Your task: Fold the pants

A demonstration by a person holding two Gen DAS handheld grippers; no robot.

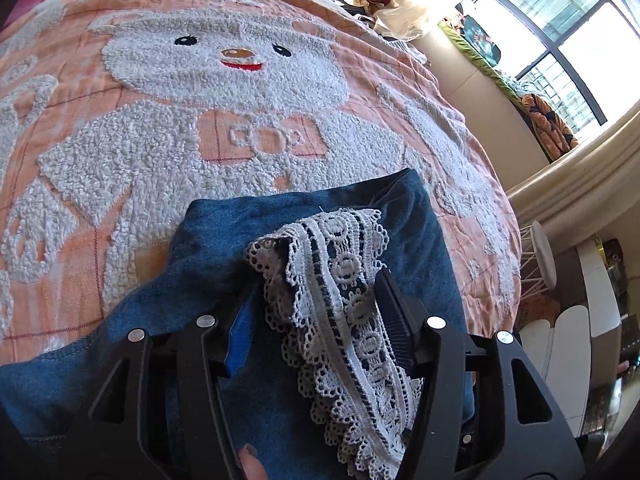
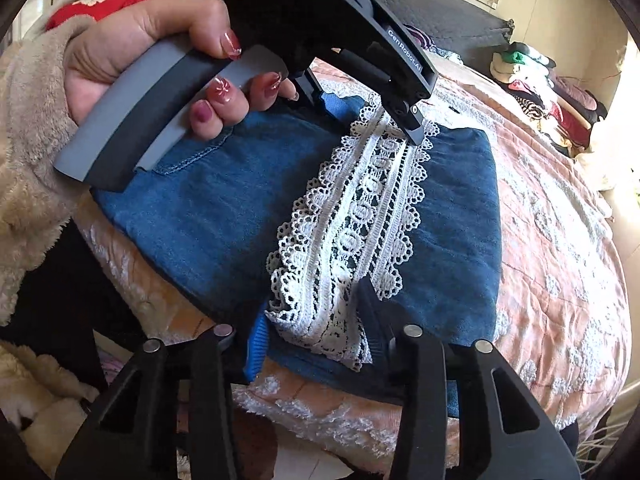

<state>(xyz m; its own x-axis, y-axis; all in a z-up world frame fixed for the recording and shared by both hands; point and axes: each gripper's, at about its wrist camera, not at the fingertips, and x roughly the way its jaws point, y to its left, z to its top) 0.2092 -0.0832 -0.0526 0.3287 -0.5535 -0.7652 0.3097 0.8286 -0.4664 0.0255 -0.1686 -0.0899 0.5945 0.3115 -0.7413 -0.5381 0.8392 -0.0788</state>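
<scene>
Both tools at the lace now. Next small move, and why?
Probably close the left tool on the lace: the strip lies between its fingers with a gap on one side, and that end is rumpled on the pants. The right tool straddles the other end, so both could then pull it flat.

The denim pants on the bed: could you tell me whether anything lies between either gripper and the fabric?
Nothing visible does. Both the left gripper and the right gripper are already at the folded pants, each straddling the white lace trim, which belongs to the garment itself.
</scene>
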